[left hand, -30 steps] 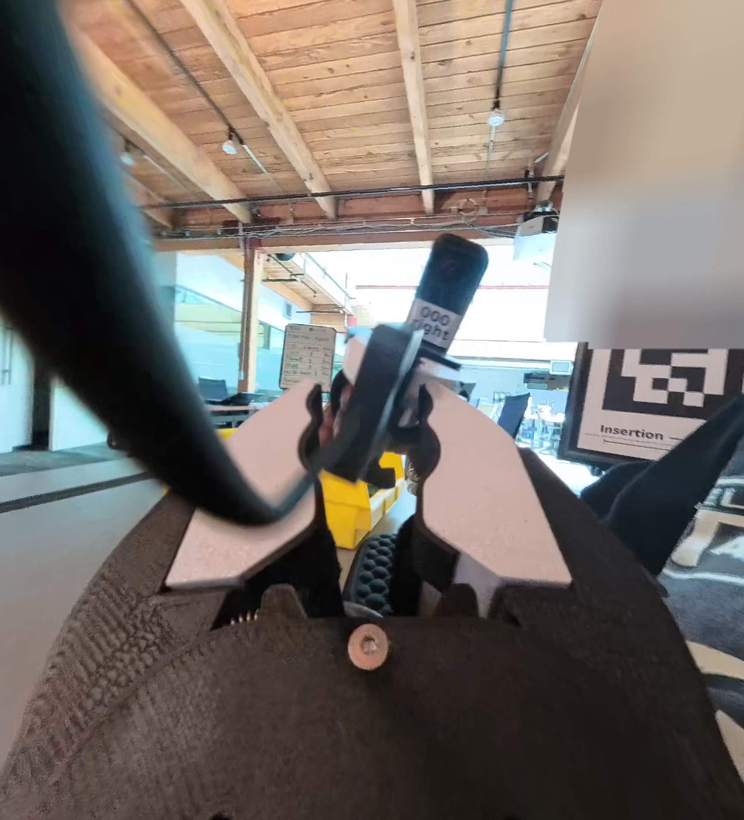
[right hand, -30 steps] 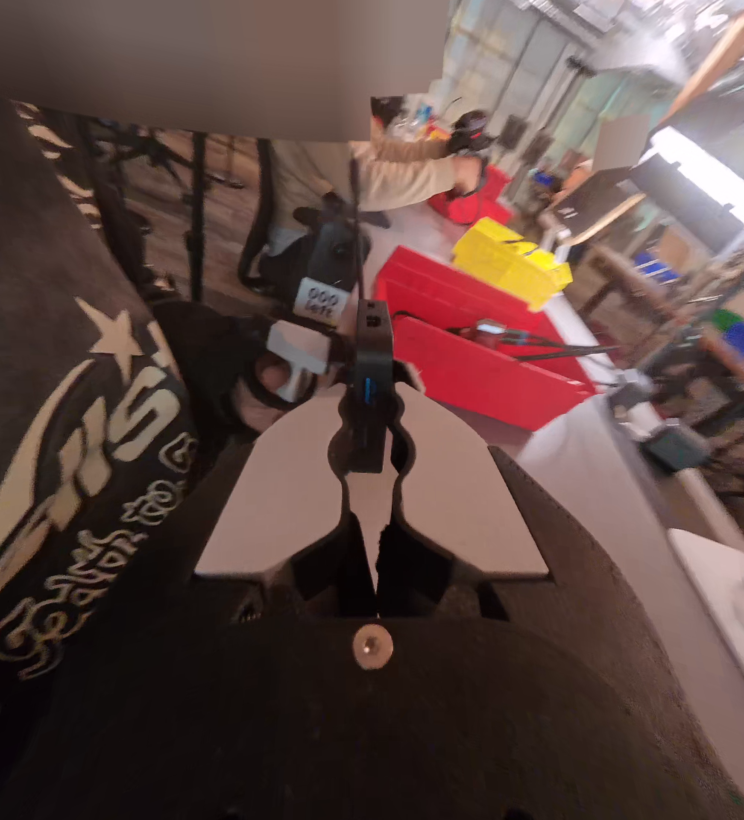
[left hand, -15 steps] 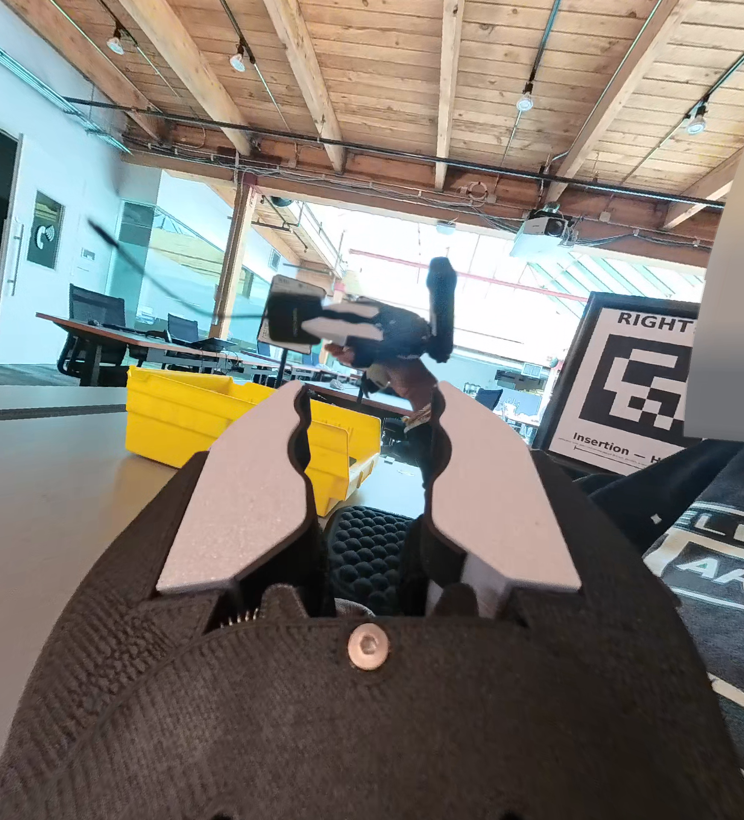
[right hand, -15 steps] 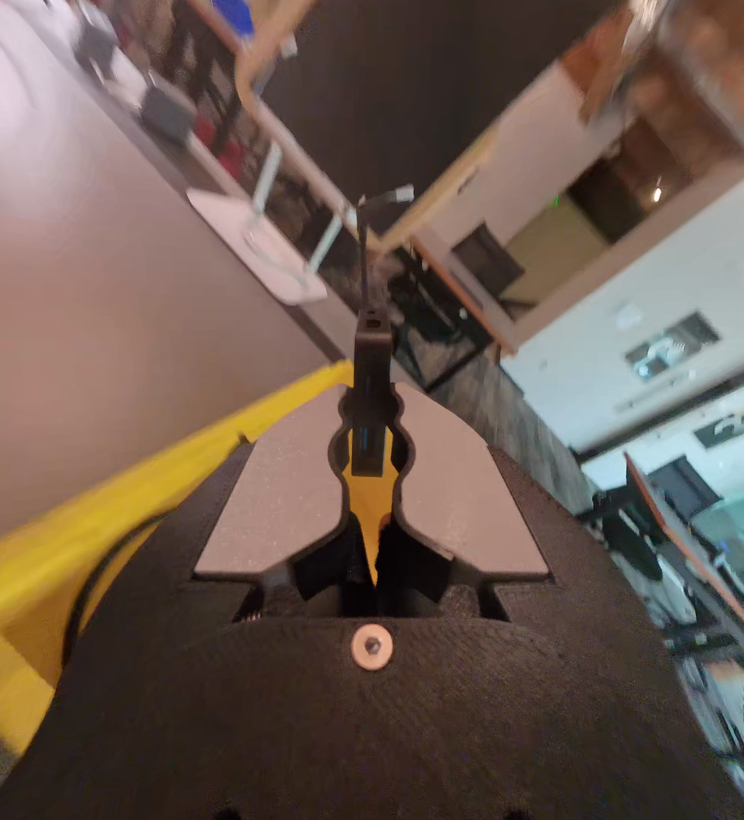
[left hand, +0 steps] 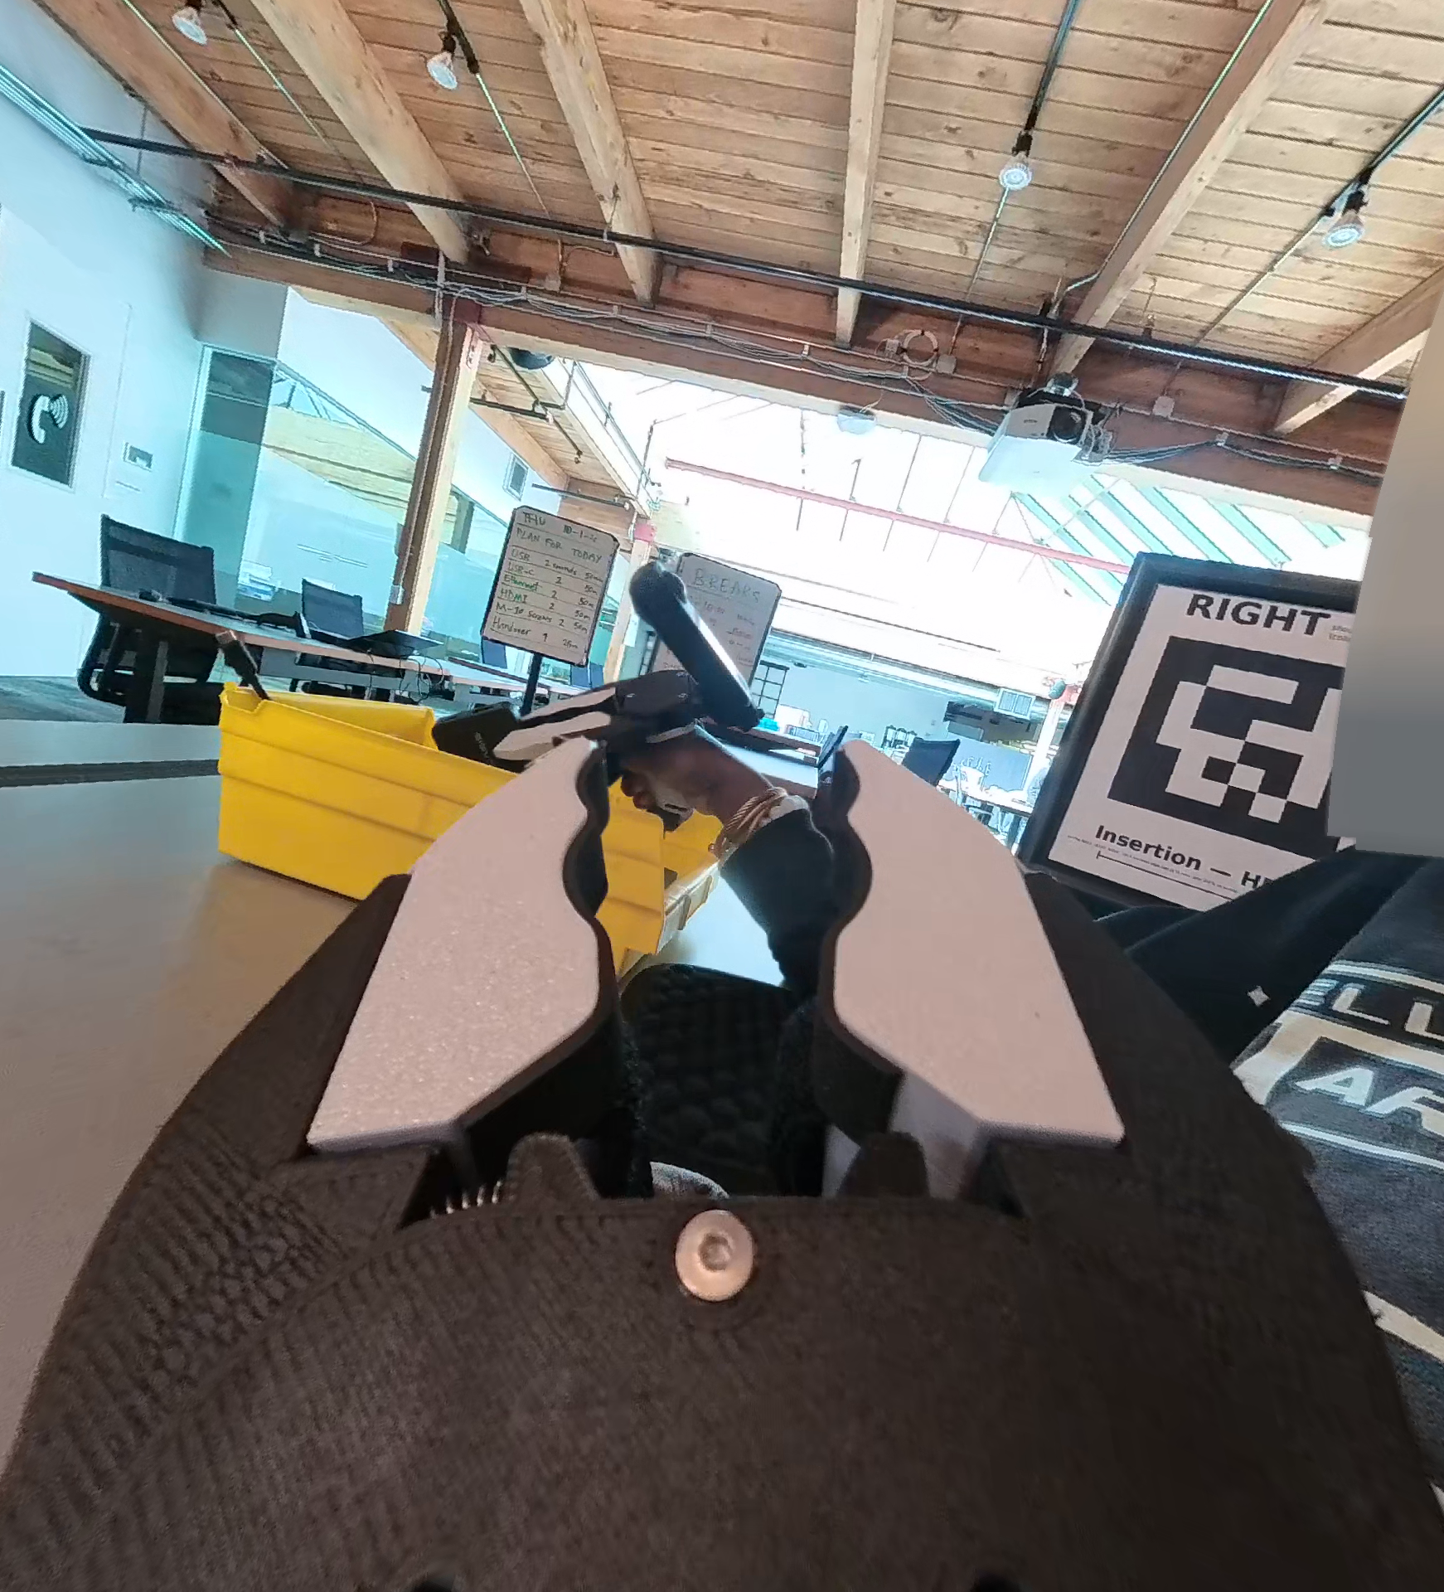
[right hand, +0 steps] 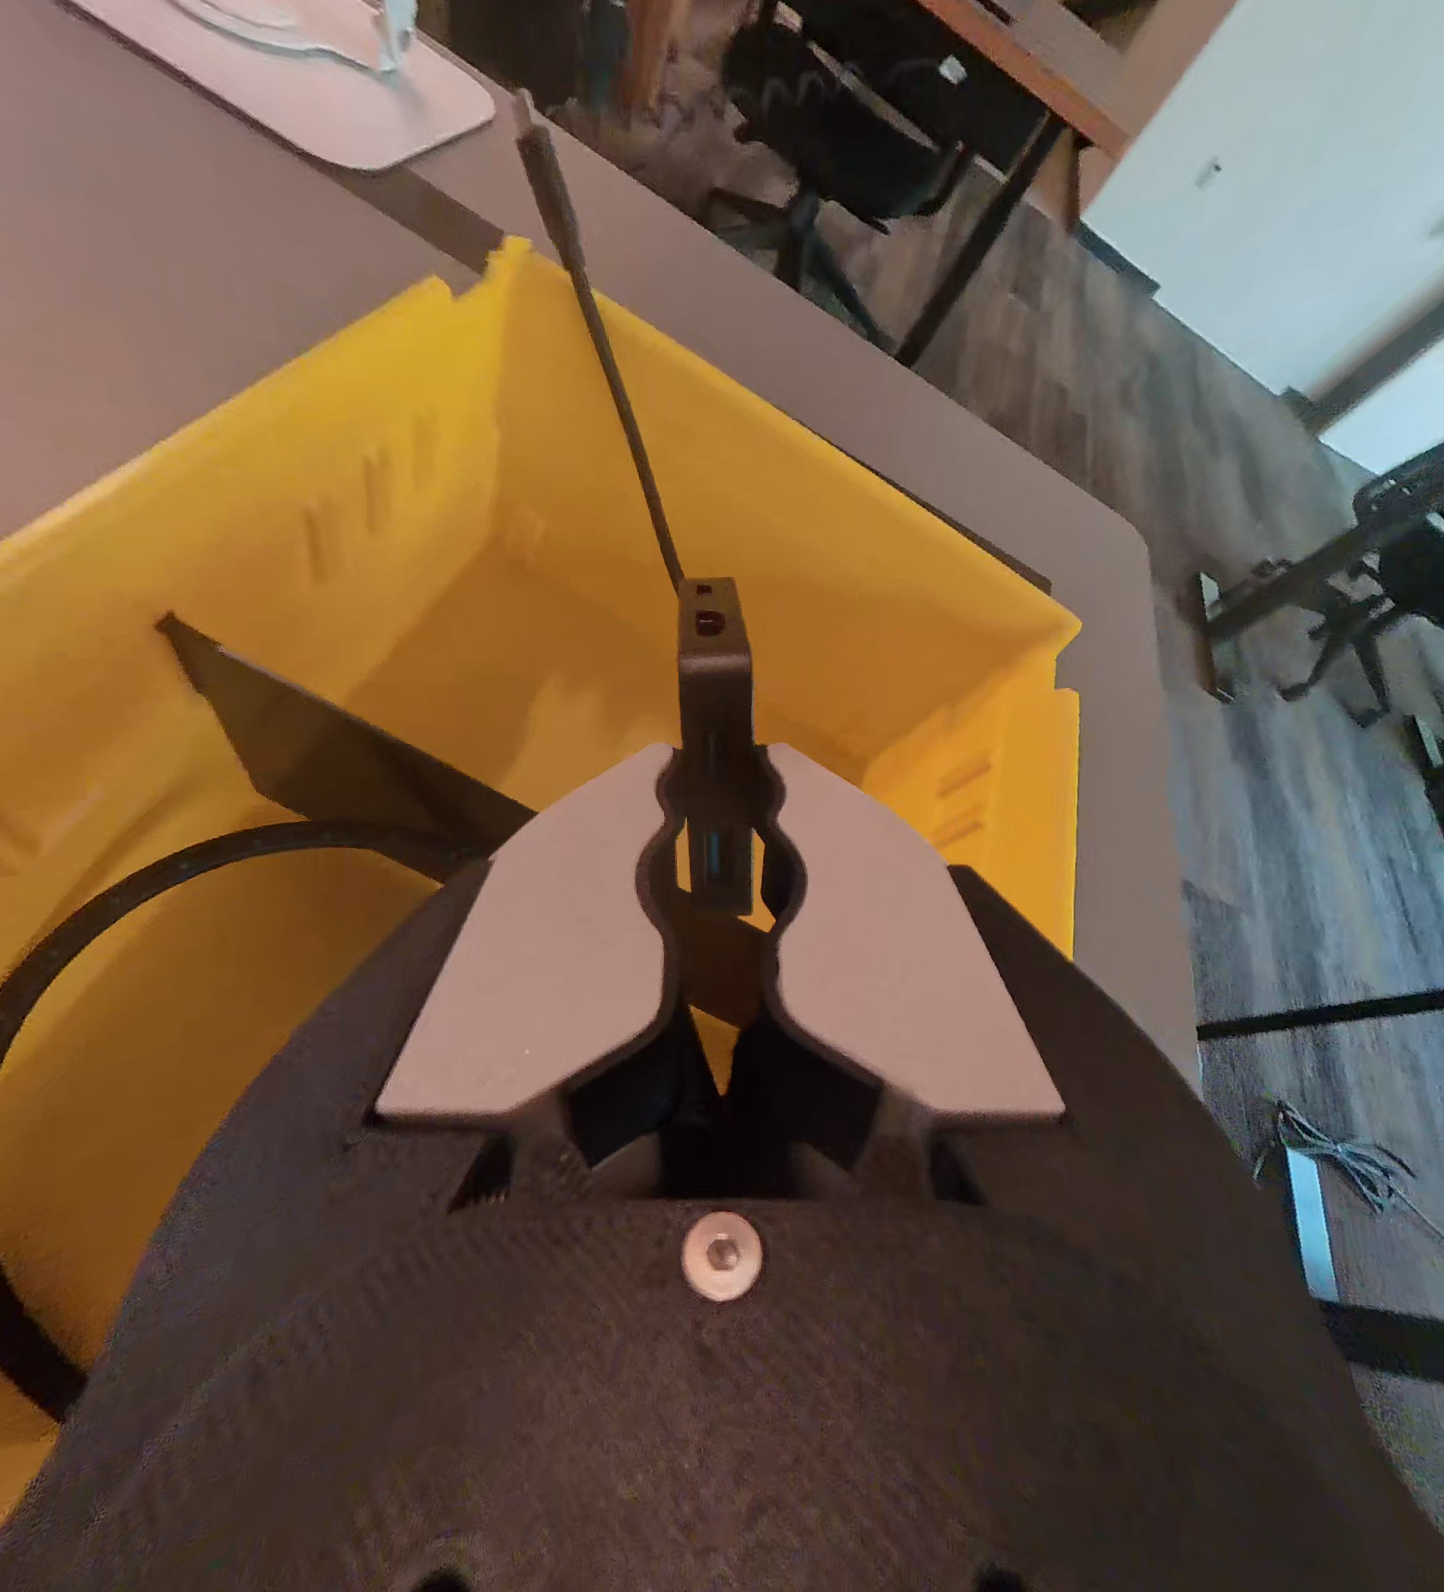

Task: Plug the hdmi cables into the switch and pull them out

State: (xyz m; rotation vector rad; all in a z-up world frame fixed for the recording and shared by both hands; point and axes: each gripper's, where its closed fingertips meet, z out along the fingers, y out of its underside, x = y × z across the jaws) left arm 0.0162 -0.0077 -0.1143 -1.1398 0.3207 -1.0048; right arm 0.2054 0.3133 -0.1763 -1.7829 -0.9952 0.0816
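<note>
Two grippers showing: right gripper [right hand: 717, 758] is clamping the black switch [right hand: 714, 680] over the yellow bin [right hand: 408, 551]; left gripper [left hand: 714, 767] is gaping empty. Unplugging seemingly done; next, lowering it in.

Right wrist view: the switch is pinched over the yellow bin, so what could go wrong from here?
1. The right tongs grip the black switch only by its thin edges; it may twist or slip.
2. Its thin cable sticks up past the yellow bin rim and could snag there.
3. A black cable loop already lies in the bin, so dropping the switch risks tangling.
</note>
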